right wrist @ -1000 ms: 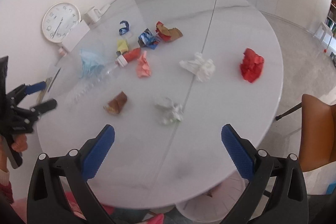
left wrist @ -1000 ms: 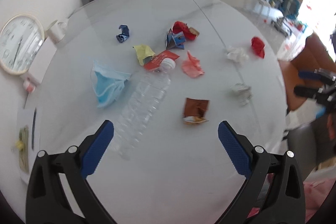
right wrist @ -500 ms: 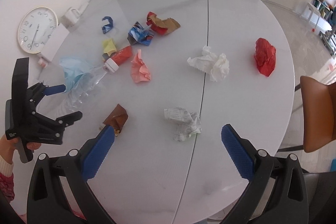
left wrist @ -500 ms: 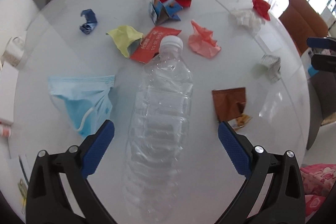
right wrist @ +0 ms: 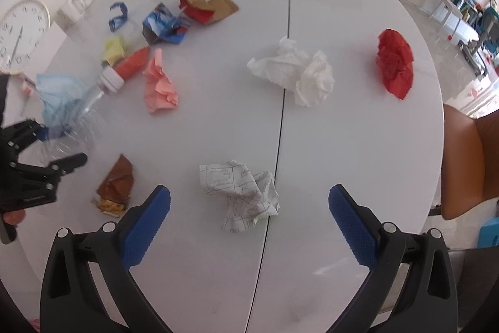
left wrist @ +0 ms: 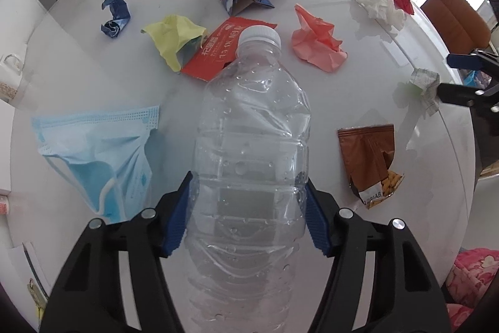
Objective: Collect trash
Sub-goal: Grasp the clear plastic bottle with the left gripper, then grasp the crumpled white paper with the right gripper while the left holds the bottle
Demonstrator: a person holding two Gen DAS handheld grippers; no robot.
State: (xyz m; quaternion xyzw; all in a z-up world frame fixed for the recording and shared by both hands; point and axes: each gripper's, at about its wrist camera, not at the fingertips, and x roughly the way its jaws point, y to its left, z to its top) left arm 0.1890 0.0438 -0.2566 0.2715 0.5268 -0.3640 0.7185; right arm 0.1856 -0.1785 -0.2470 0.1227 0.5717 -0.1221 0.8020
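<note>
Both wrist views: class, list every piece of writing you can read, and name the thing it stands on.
Clock: hour numerals around the dial, blurred.
Red wrapper: white Chinese characters, not legible.
Brown snack packet: label code, partly "…AB", uncertain.
Crumpled printed paper: "de…", the rest too creased.

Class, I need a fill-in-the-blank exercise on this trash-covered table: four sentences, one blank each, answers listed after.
1. The left gripper has its pads against a clear plastic ____.
2. The bottle has a ____ cap.
3. The right gripper is ____, with printed crumpled paper on the table beyond it.
4. The face mask beside the bottle is ____ in colour.

Answers: bottle; white; open; blue
</note>
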